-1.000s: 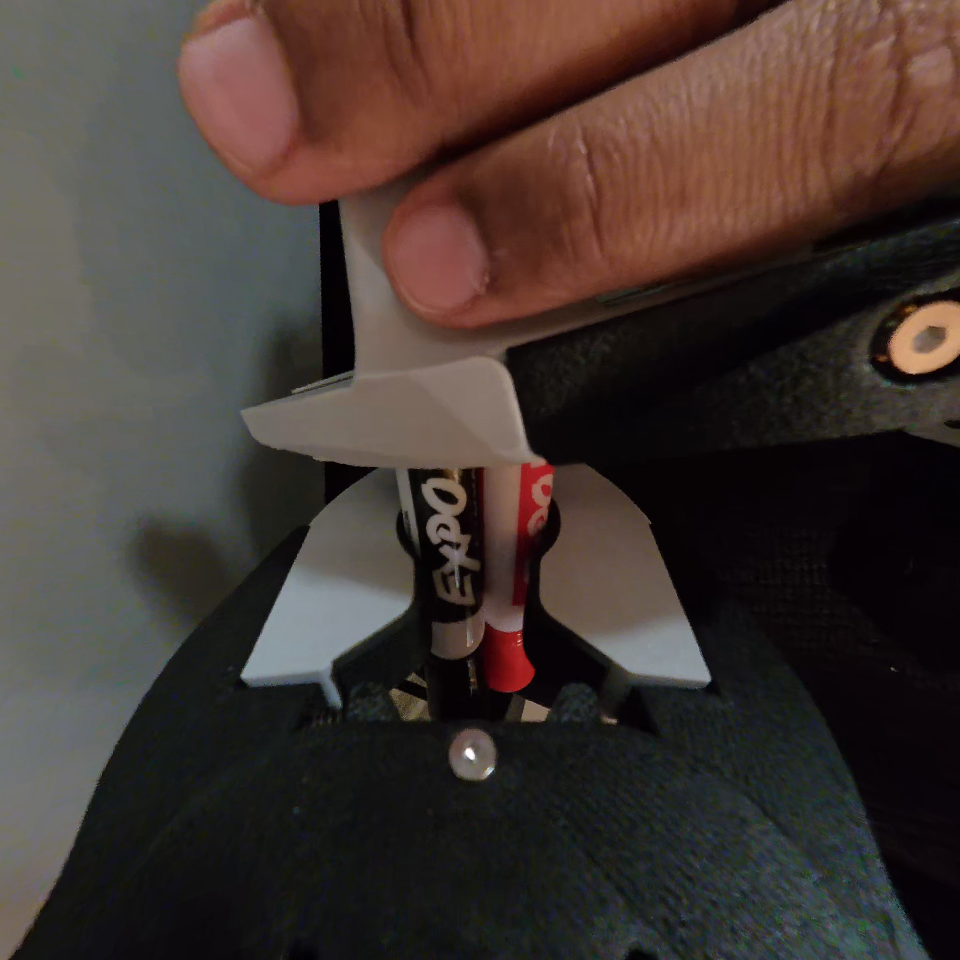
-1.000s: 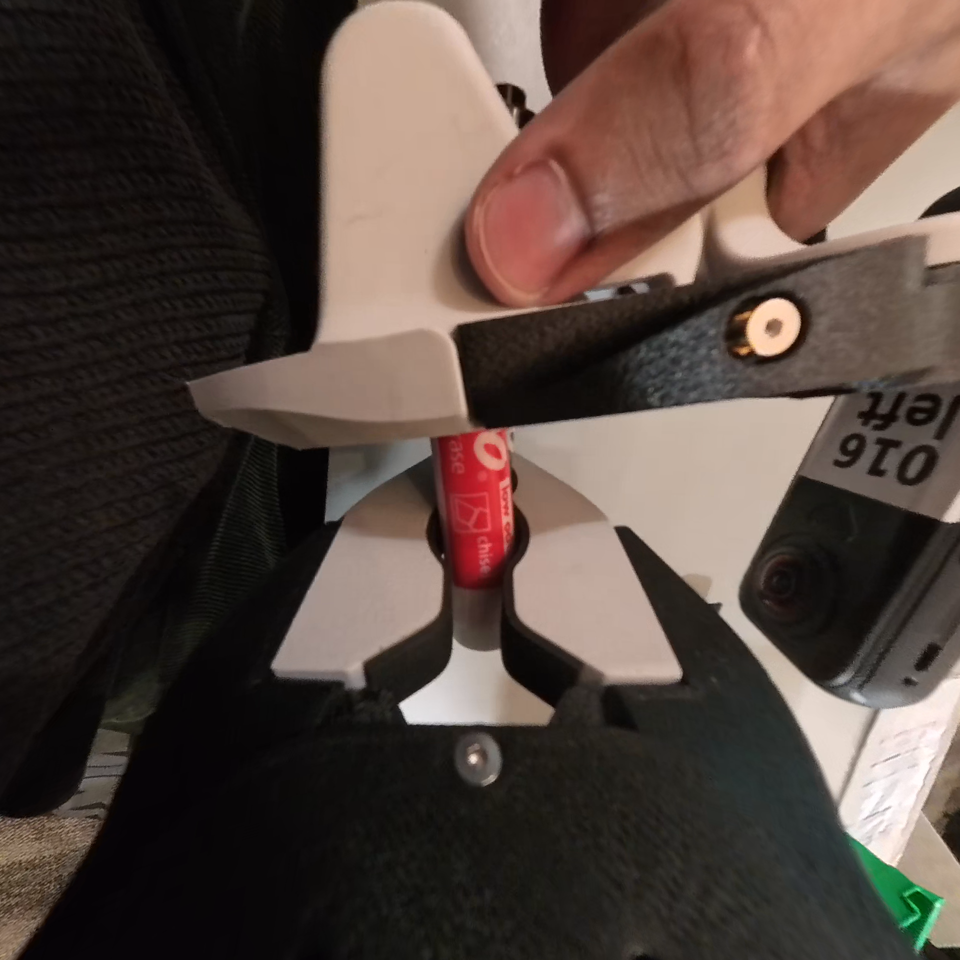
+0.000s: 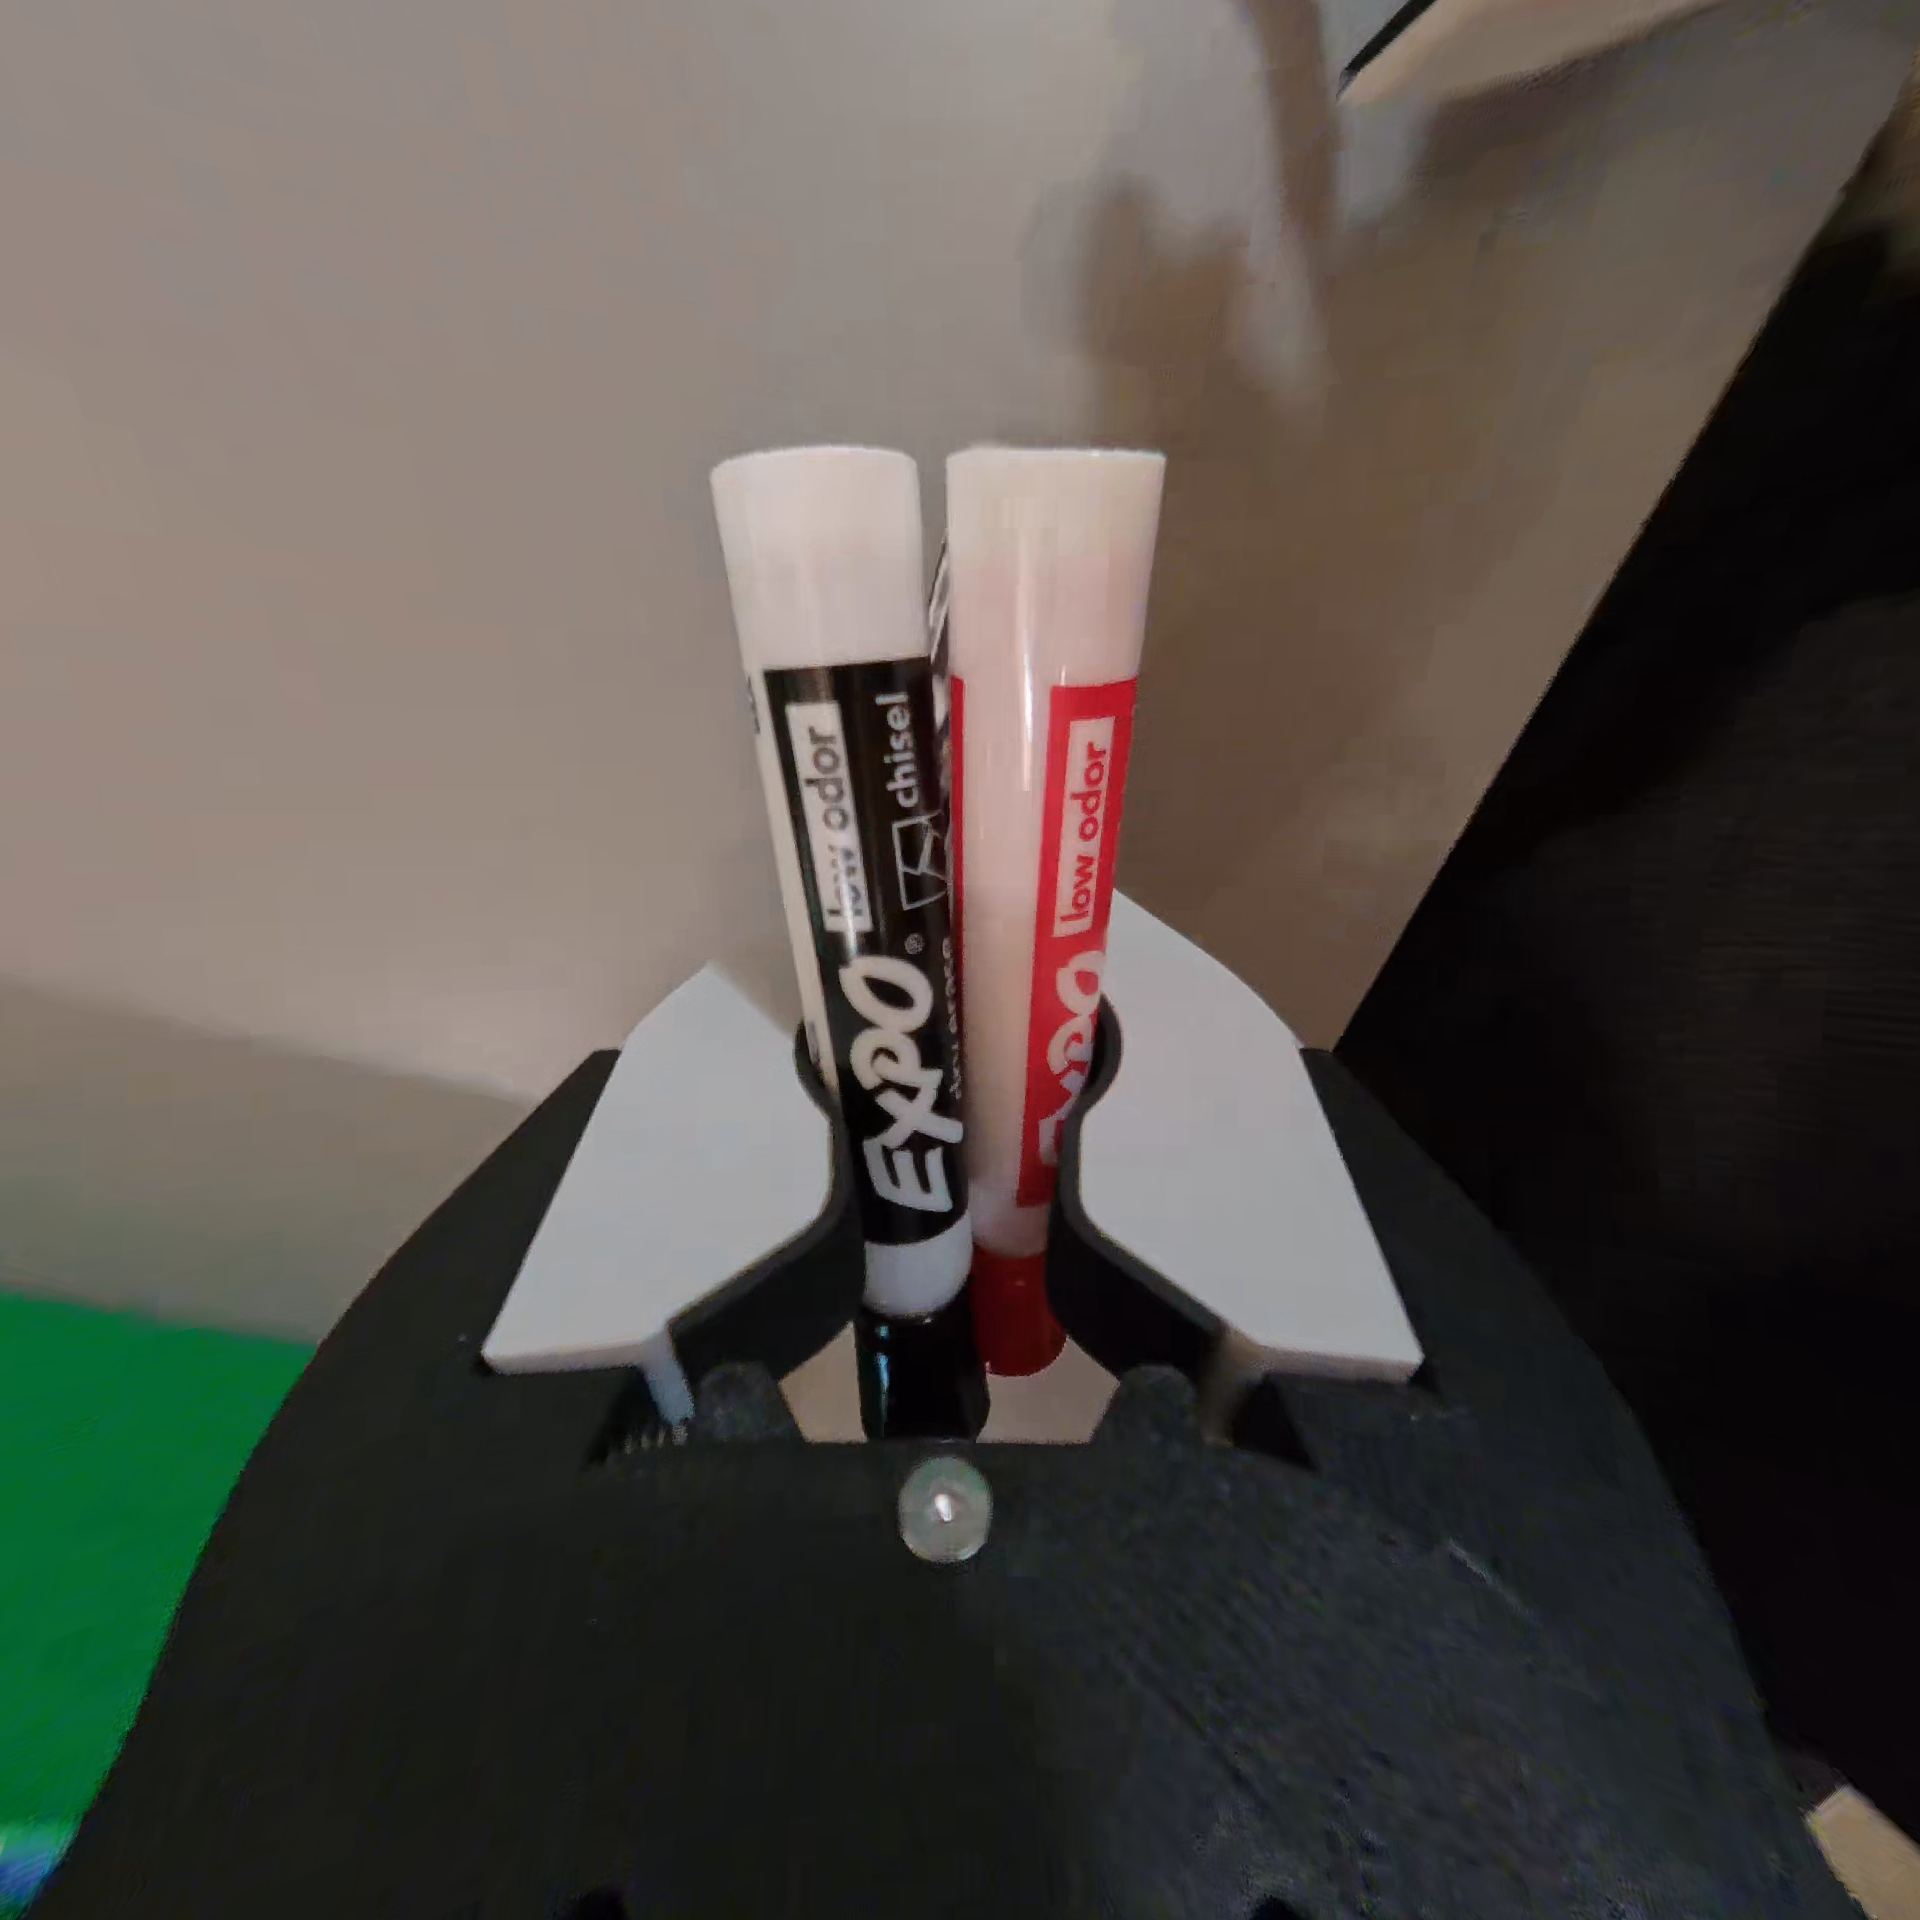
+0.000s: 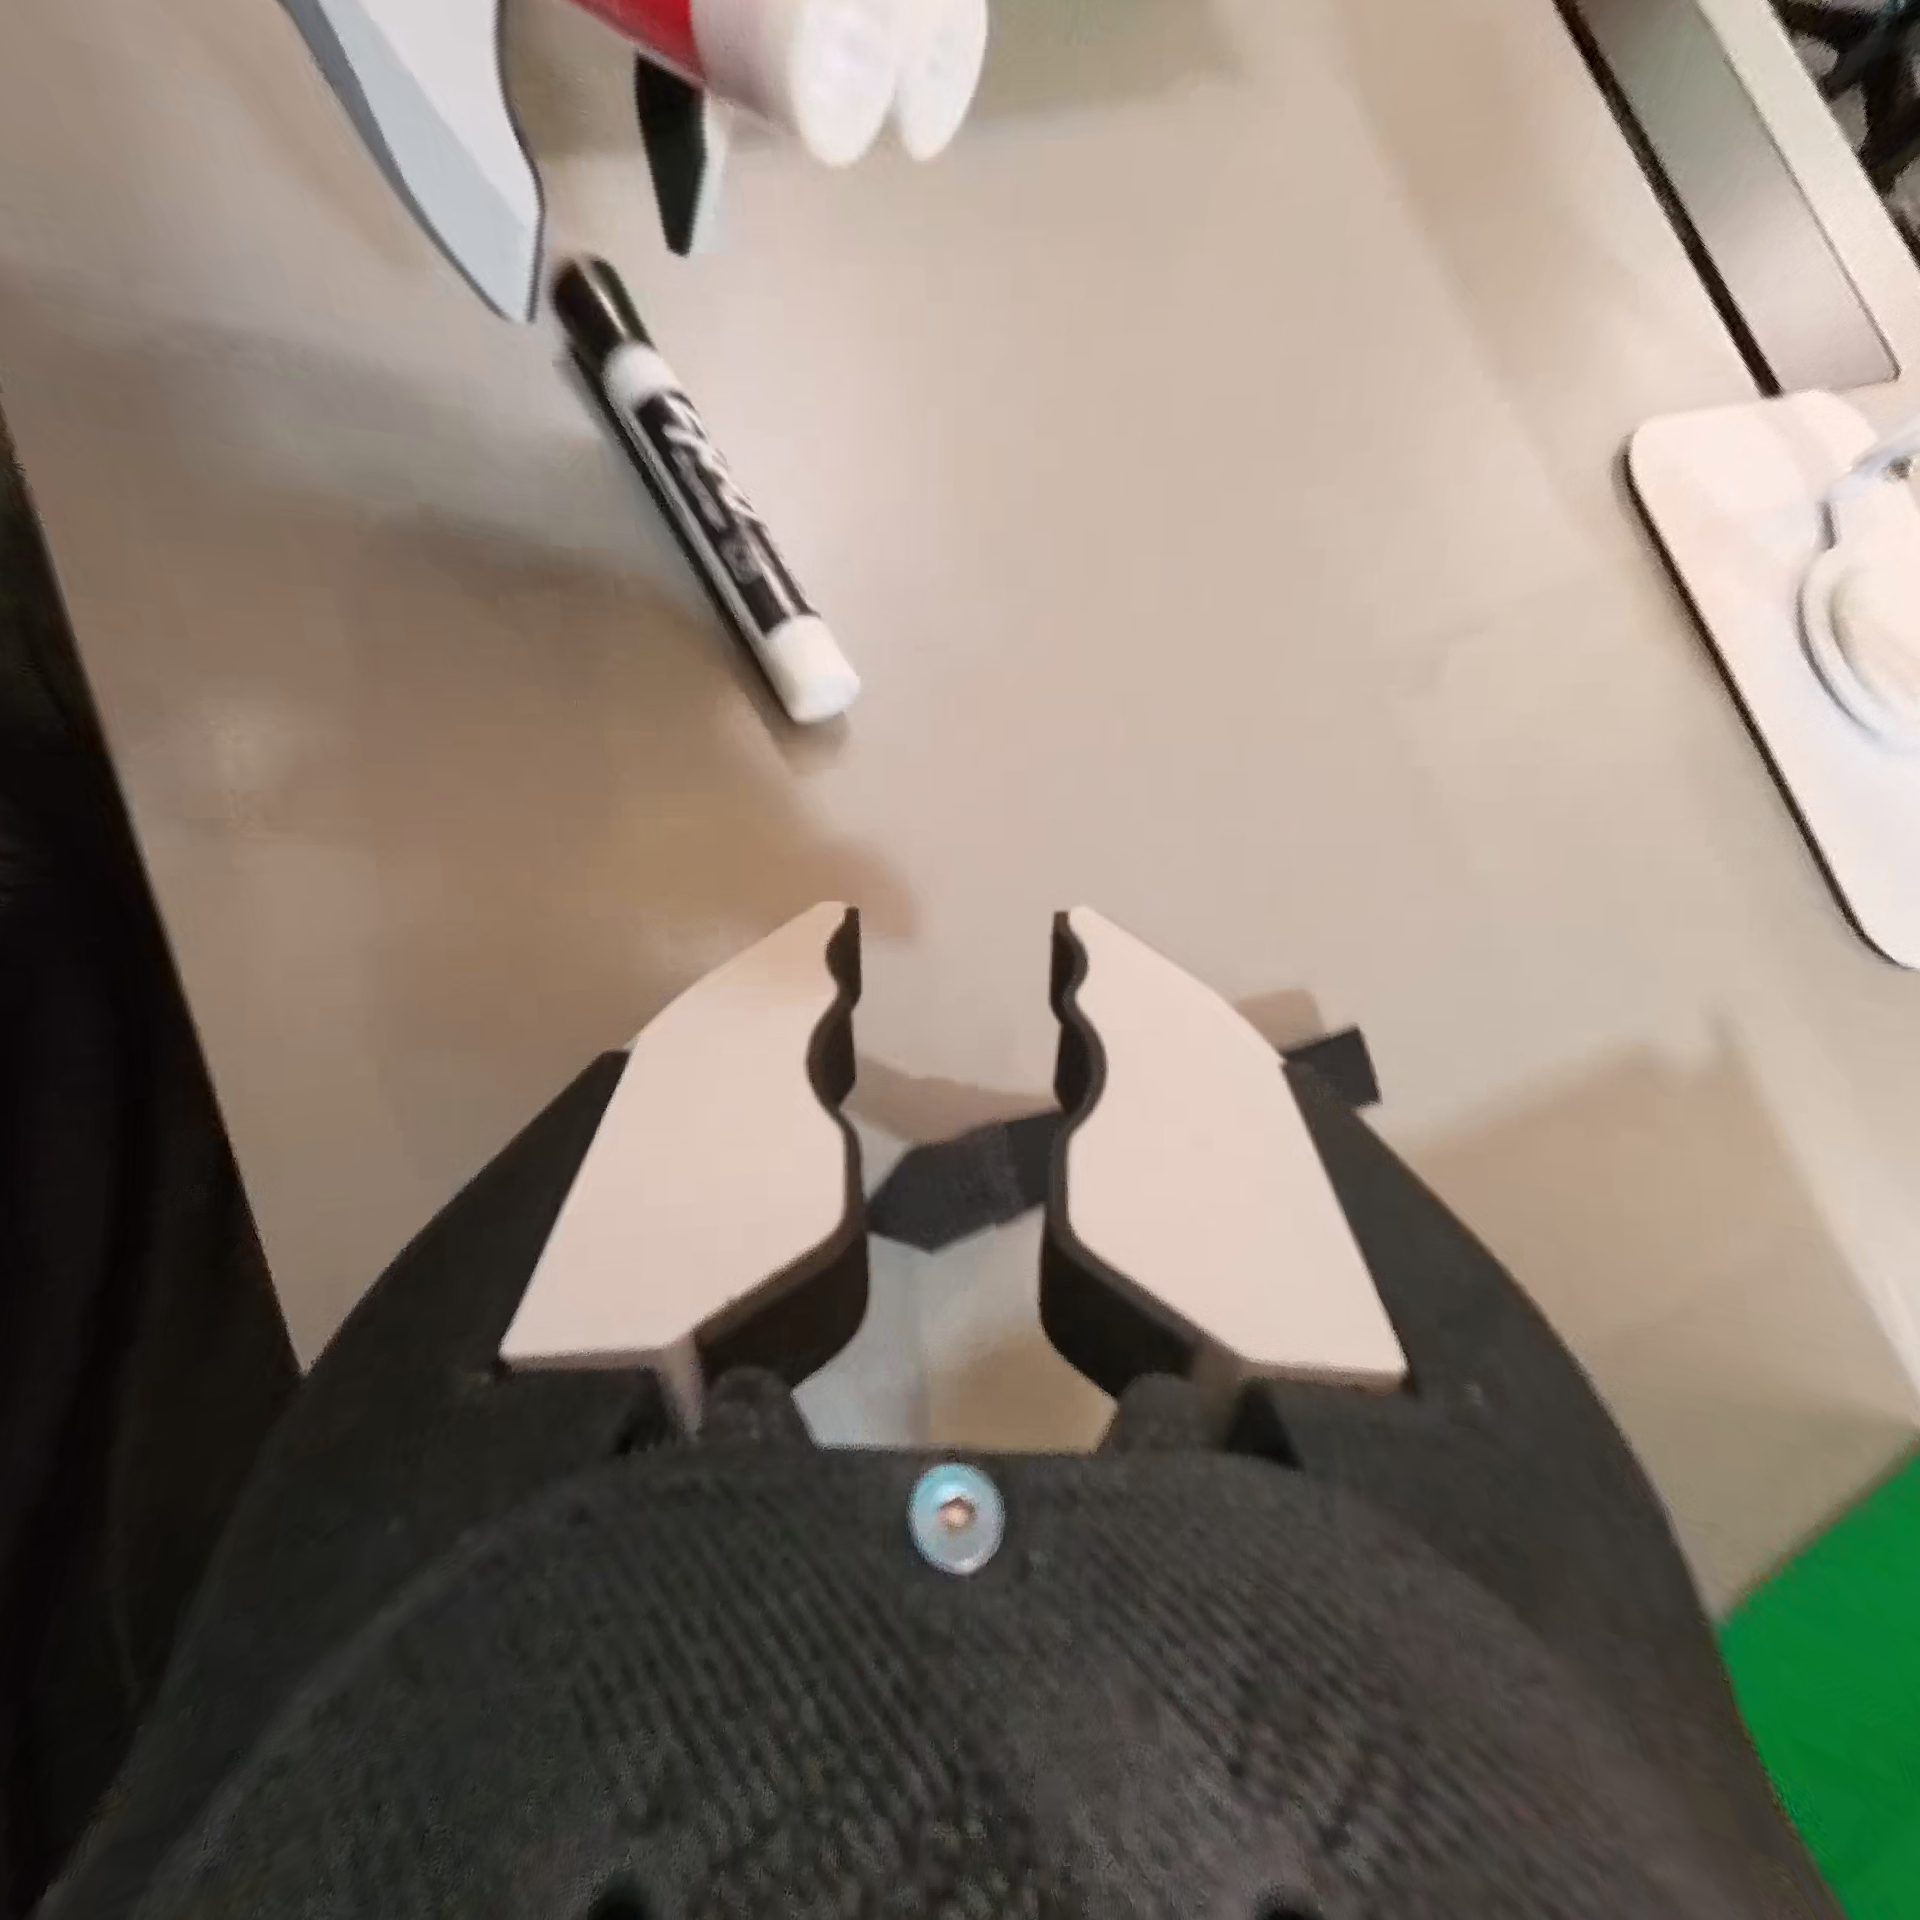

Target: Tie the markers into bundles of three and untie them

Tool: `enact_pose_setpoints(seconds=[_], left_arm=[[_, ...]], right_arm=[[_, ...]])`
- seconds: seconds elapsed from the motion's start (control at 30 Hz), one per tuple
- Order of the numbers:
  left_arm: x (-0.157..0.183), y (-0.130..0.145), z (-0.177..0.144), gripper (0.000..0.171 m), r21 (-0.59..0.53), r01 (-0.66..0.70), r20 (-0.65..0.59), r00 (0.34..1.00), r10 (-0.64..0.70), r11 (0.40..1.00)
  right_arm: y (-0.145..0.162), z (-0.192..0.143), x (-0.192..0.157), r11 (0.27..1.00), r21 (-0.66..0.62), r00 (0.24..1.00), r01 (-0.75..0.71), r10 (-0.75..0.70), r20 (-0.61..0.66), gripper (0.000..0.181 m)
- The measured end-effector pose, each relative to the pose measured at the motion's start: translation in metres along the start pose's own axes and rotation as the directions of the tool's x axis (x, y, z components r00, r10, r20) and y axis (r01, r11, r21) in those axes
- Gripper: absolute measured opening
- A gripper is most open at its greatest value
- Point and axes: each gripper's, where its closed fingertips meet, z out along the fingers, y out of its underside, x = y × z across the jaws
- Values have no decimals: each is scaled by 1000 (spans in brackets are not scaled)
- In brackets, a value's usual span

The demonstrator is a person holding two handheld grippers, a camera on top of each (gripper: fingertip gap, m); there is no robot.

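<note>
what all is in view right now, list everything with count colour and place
black marker: one, white barrel with black label, clamped upright in the left tongs, on the left of the pair
red marker: one, white barrel with red label and red cap, clamped beside the black marker
loose marker: one, black and white, lying on the table ahead of the right tongs
table: one, beige
pad: one, white, right edge of the table, something white on it
green patch: one, lower right past the table edge
left tongs: one, white fingers on black body, shut on both markers
right tongs: one, same make, open and empty
</note>
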Motion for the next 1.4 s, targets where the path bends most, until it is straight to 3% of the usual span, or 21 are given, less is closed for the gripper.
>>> enact_pose_setpoints(seconds=[0.13, 0.4, 0.53, 0.7, 0.87, 1.07, 1.2, 1.4], left_arm=[[-6, 41, -8, 41, -105, -46, 122, 991, 59, 993], [25, 75, -12, 41, -47, 37, 97, 995, -32, 998], [39, 86, -14, 41, -25, 72, 99, 993, -69, 997], [50, 95, -14, 41, -1, 127, 99, 987, -126, 992], [53, 100, -16, 41, 9, 159, 83, 984, -159, 987], [46, 89, -13, 41, -24, 108, 74, 992, -106, 994], [41, 79, -5, 41, -58, 57, 49, 997, -54, 997], [50, 60, 7, 41, -117, -76, 0, 997, 76, 990]], right_arm=[[-12, 10, -21, 998, 56, 998, 20, -23, 60, 34], [-32, 51, -36, 973, 42, 973, 226, -227, 35, 34], [-29, 74, -35, 967, -15, 965, 254, -252, 65, 29], [-28, 80, -34, 944, -63, 943, 325, -318, 101, 20], [-32, 58, -19, 977, -20, 973, 212, -209, 100, 19], [-59, 2, -14, 982, 182, 980, 53, -86, 178, 19], [-70, -33, -31, 952, 287, 964, 109, -172, 204, 19], [-69, -50, -60, 904, 312, 927, 293, -348, 137, 19]])
